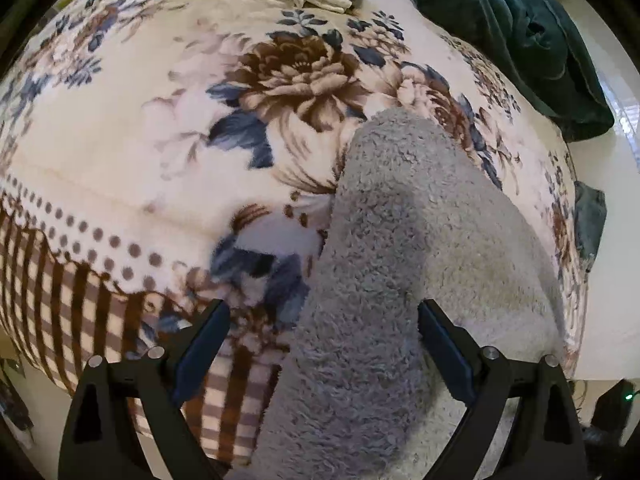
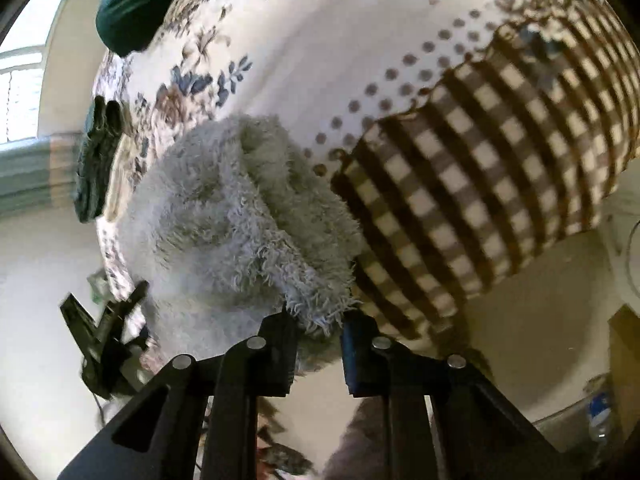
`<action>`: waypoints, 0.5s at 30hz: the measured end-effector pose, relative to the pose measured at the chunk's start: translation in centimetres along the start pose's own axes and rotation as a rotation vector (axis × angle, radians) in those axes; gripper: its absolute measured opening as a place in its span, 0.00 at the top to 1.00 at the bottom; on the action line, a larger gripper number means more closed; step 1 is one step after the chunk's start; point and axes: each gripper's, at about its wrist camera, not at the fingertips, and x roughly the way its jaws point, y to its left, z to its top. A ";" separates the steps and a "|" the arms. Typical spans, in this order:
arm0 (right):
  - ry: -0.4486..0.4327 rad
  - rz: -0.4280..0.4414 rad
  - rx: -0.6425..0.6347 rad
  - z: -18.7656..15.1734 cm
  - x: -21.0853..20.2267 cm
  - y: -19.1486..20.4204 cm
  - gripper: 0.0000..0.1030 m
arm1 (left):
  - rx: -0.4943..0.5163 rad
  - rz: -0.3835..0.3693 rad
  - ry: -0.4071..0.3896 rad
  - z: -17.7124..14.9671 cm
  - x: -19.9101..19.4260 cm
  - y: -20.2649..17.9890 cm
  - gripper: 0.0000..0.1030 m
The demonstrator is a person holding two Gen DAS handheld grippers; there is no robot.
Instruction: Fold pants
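The floral blanket (image 1: 120, 152) is spread beneath the grey fleece pants (image 1: 400, 240), which are draped over its edge. Their hem is clamped by the right gripper (image 2: 318, 340); the left gripper (image 1: 322, 344) is held apart around them. The fleece could be dragged off if pulled unevenly.

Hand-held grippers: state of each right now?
Left hand-held gripper: open, fingers astride the grey fleece pants.
Right hand-held gripper: shut on grey fleece pants.

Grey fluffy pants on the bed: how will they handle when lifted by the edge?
The grey fleece pants will probably sag floppily: they already drape over the floral blanket's edge. The right gripper pinches shaggy pile, so grip seems secure, not slippery. They look bulky but likely light.
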 end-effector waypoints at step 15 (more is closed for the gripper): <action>-0.028 0.120 -0.071 10.6 -2.0 4.2 0.23 | 0.035 -0.014 -0.005 0.7 -0.5 -1.2 0.08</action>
